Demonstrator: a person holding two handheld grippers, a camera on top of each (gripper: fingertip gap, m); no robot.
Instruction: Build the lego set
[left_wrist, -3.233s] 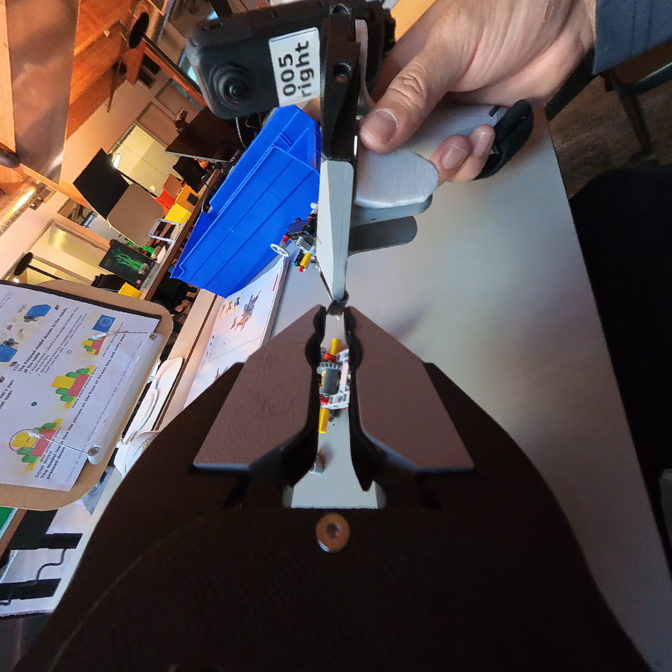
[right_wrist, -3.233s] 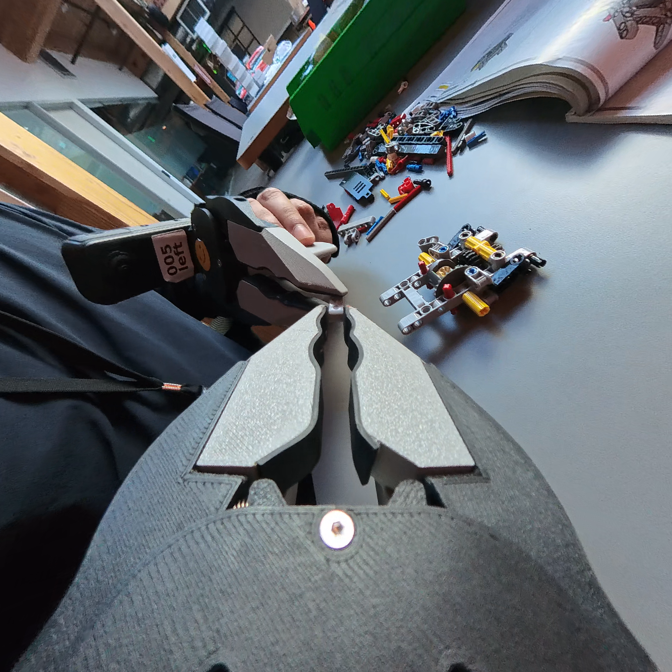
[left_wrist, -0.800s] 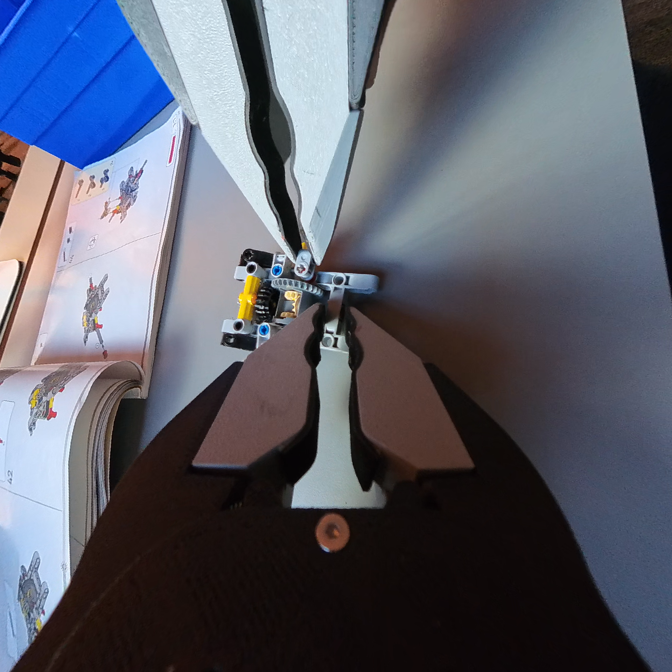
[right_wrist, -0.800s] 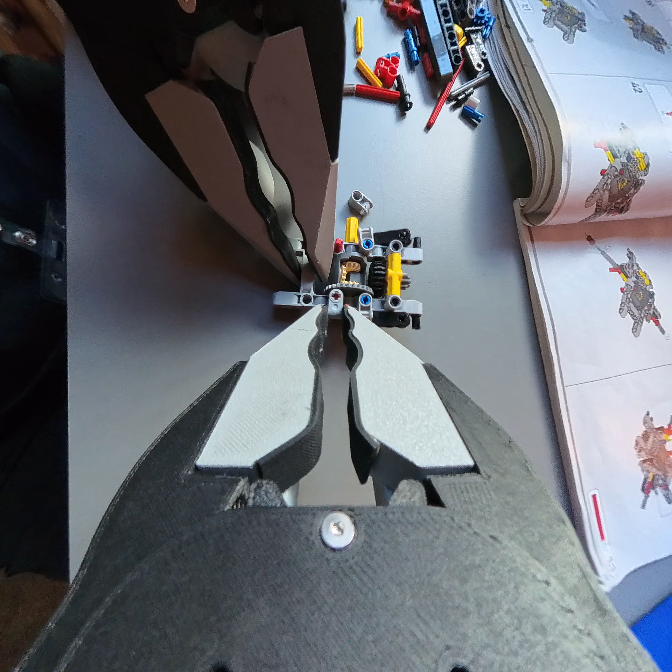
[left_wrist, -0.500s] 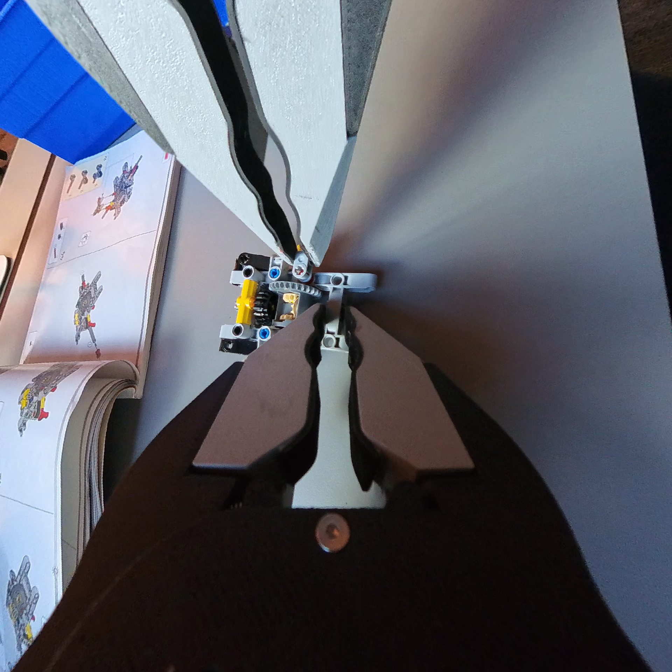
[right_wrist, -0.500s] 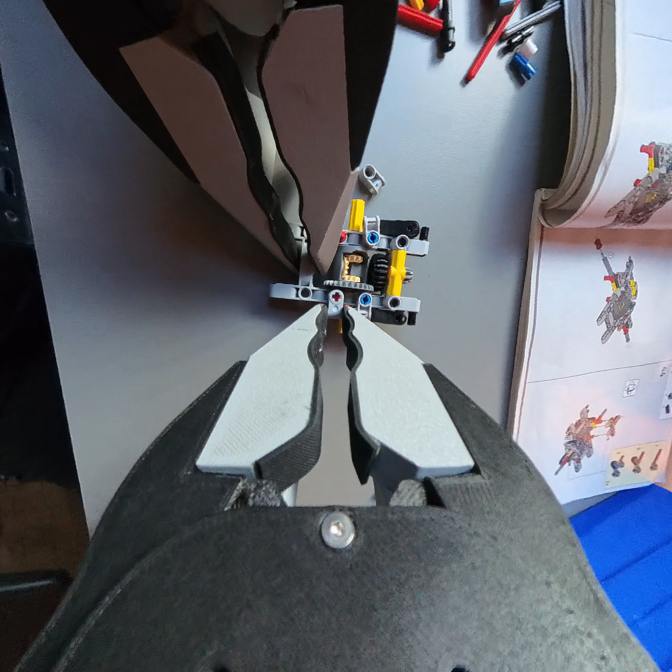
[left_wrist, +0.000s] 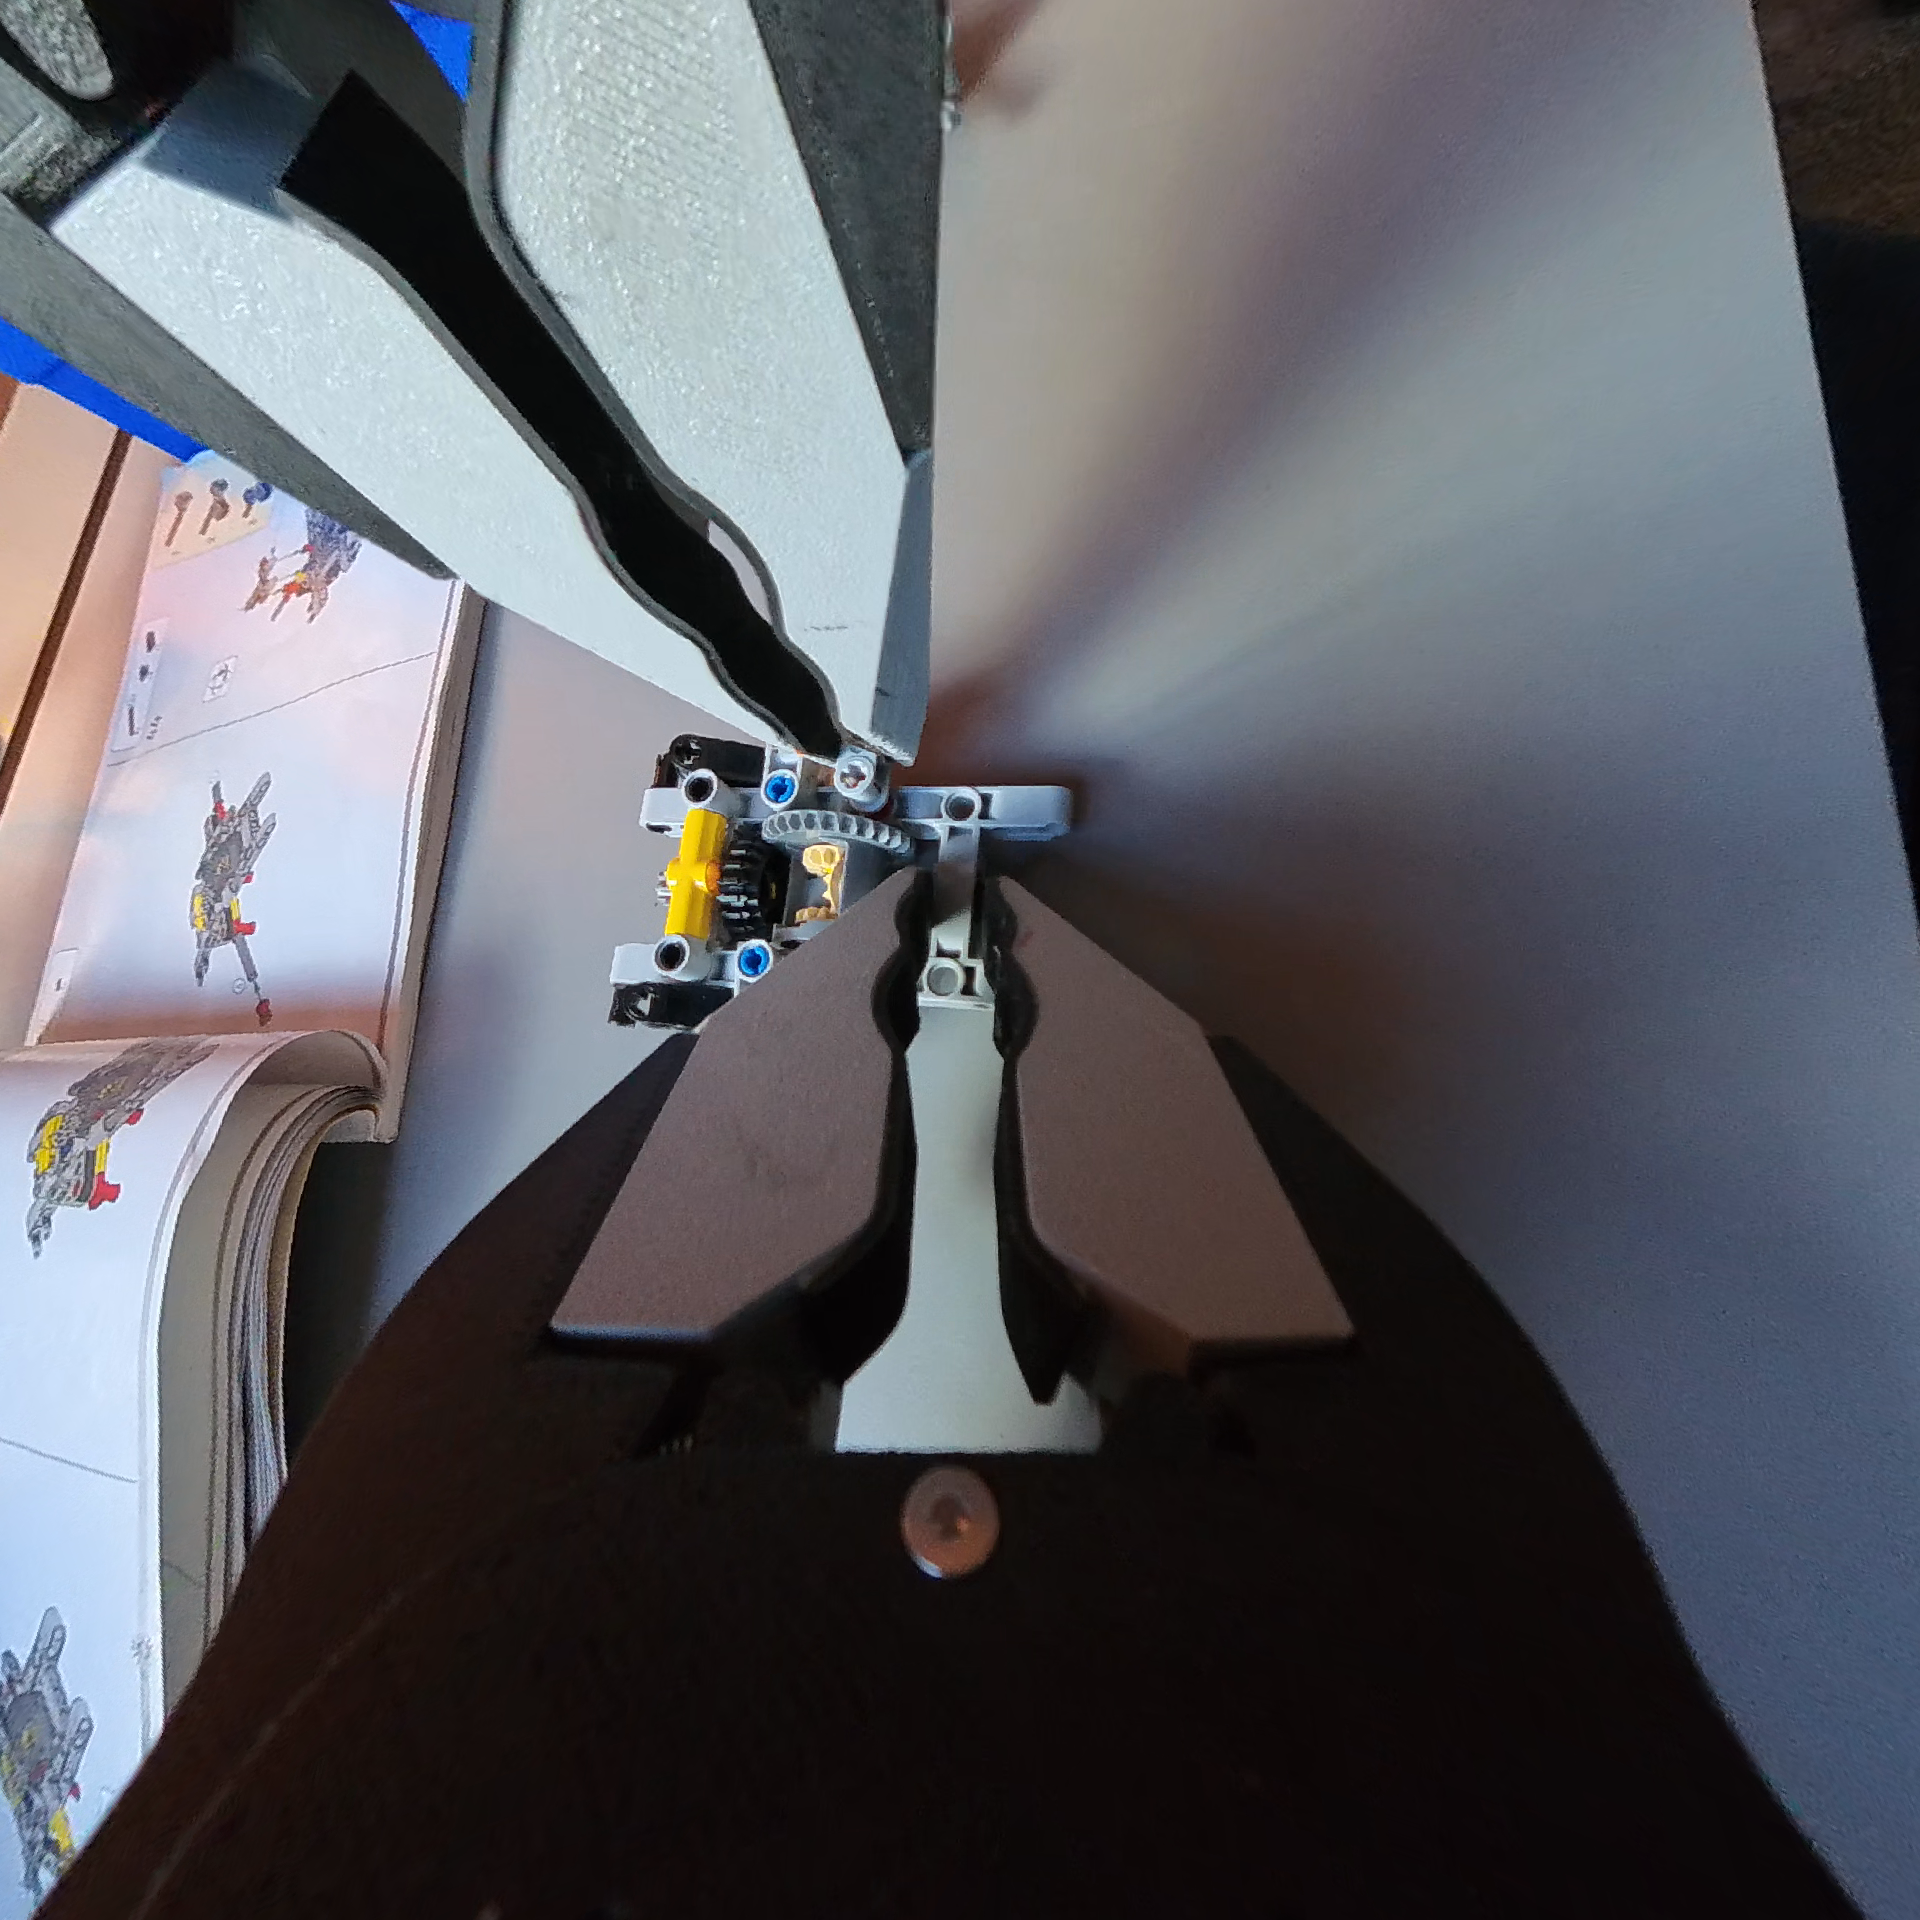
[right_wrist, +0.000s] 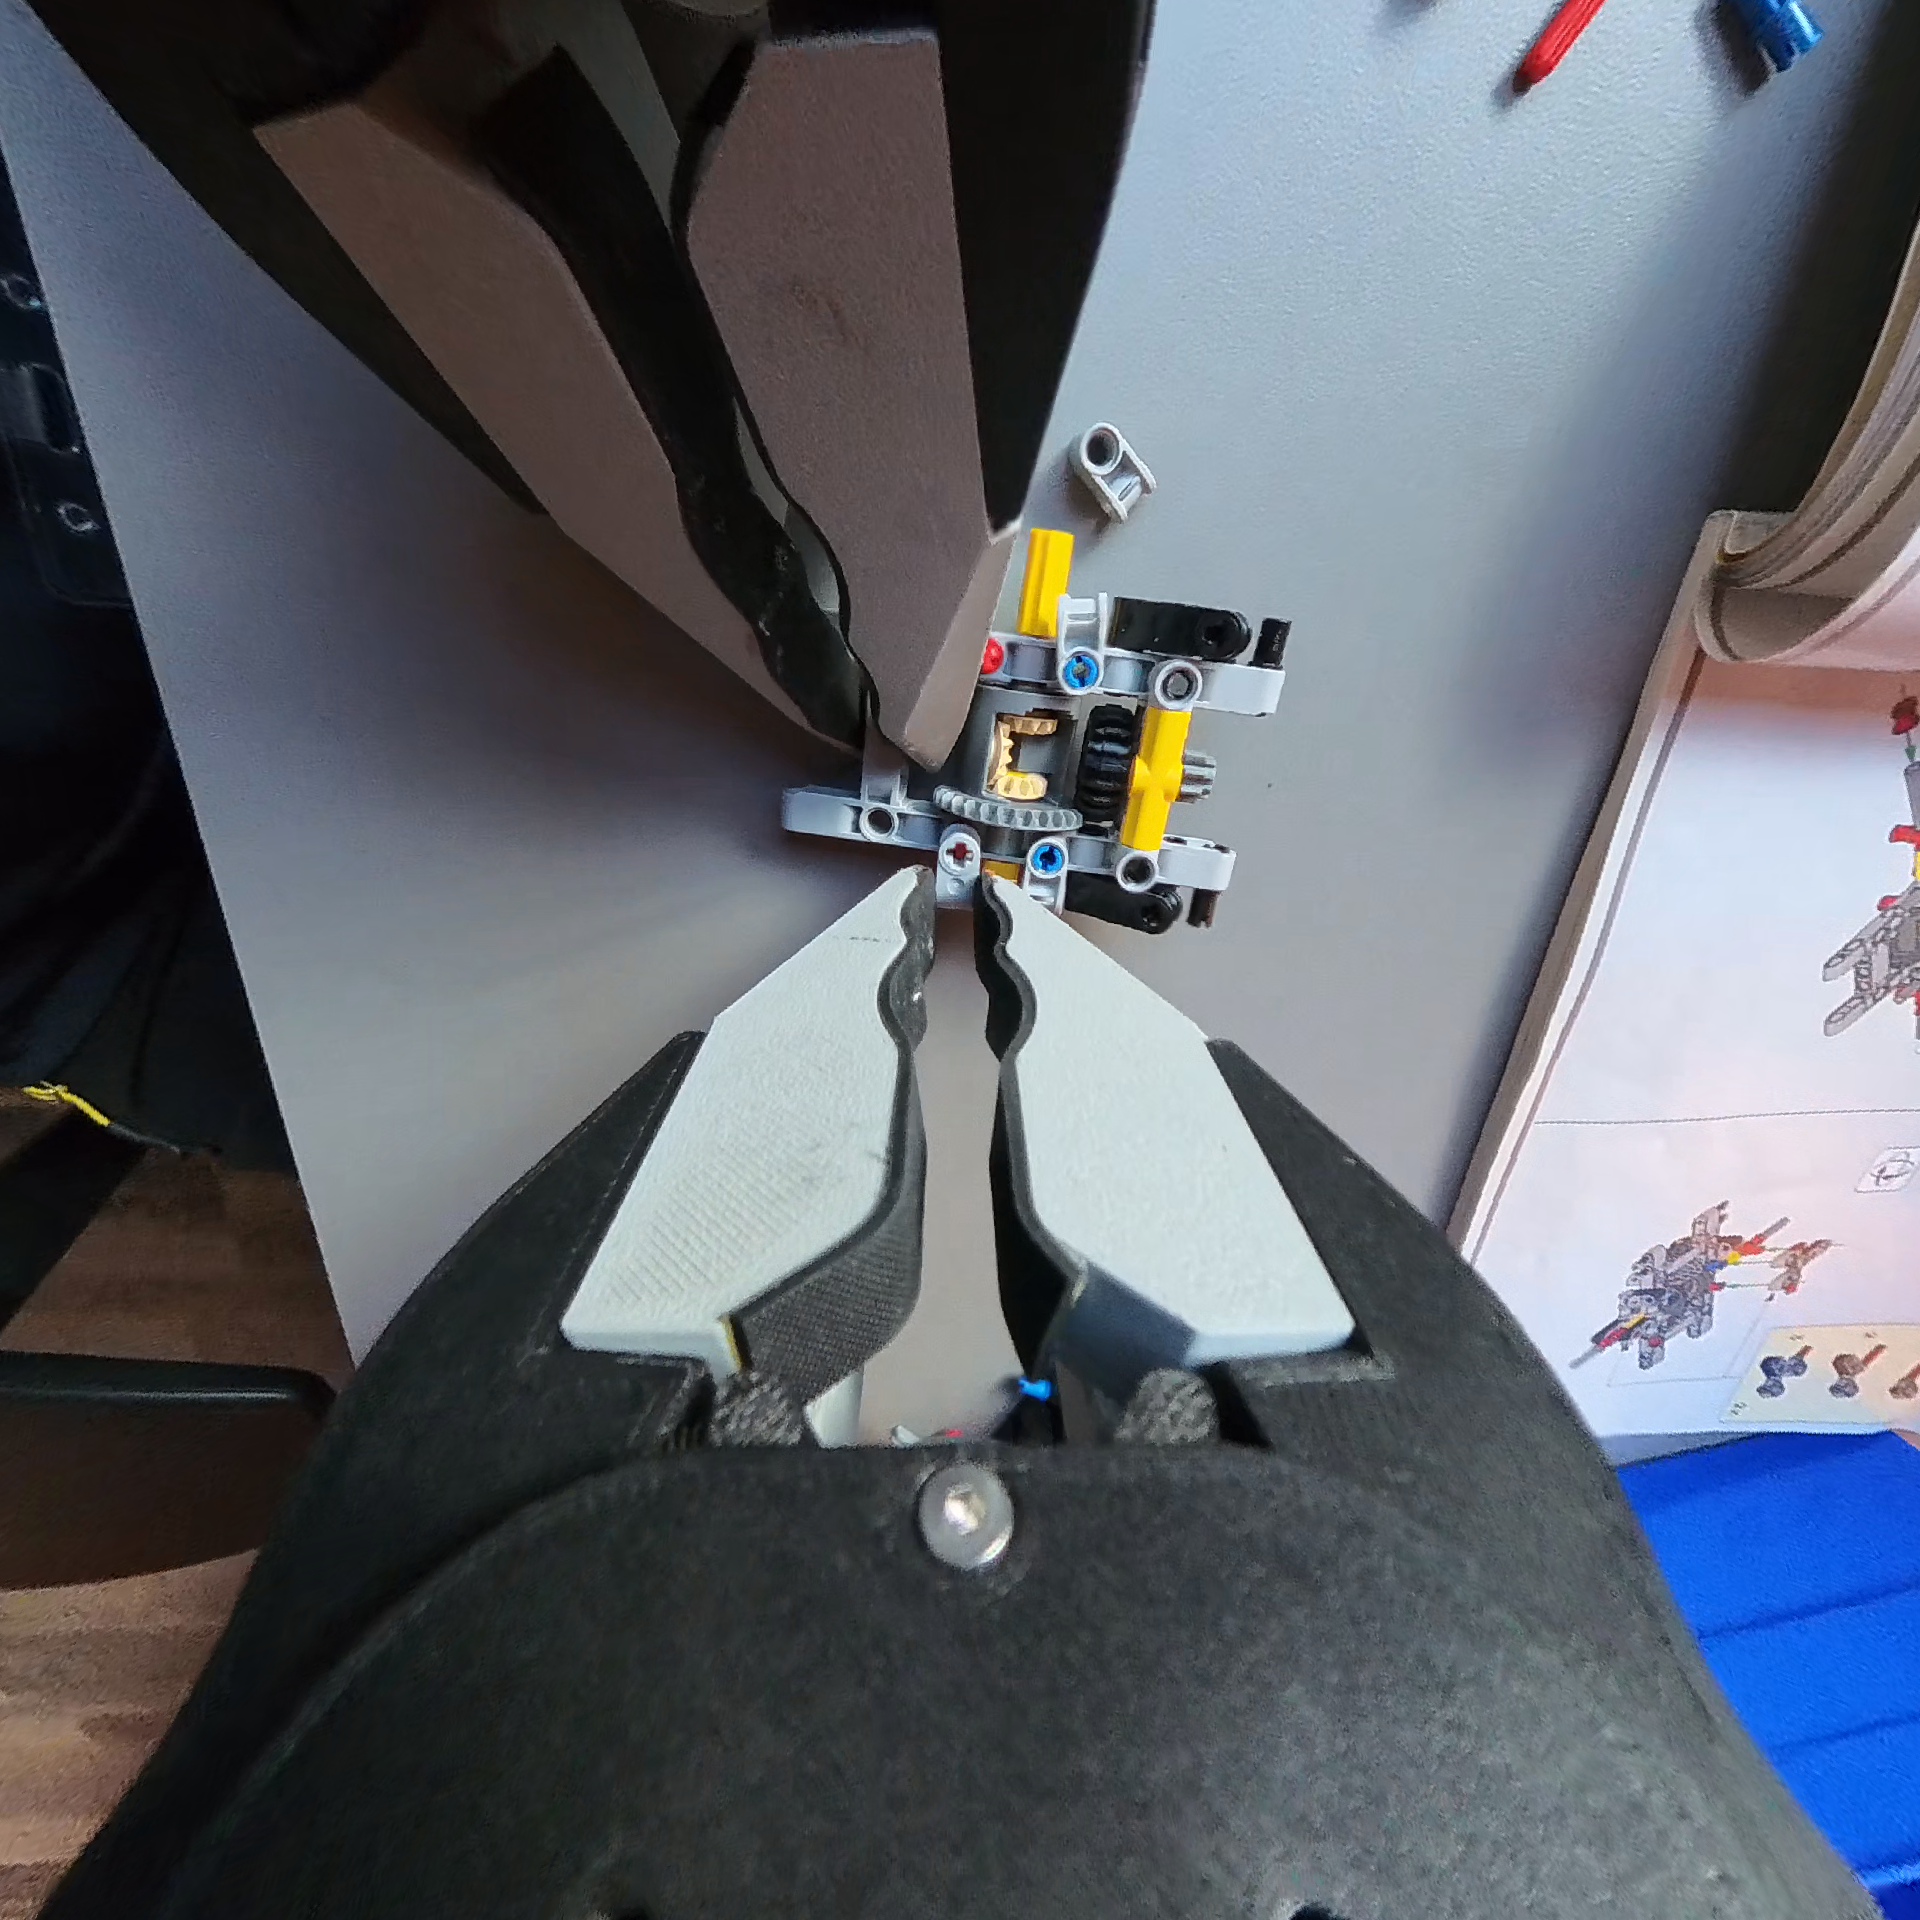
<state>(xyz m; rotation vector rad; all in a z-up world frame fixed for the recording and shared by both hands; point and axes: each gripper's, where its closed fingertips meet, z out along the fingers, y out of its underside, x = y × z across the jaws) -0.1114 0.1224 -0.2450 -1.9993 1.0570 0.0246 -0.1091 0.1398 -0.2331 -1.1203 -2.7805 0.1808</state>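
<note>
Black tongs (left_wrist: 951, 894), grey wavy-edged fingers (right_wrist: 810, 1091), silver screw (right_wrist: 964, 1519)

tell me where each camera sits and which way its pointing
Left wrist view: sits on the left claw, looking along its fingers down at the grey table; its pads clamp a grey beam of the brick gear assembly.
Right wrist view: sits on the right claw, facing the opposite way, pads gripping a small grey connector on that assembly.
Shared: the assembly, the table, the open instruction booklet, and each other's claw.
</note>
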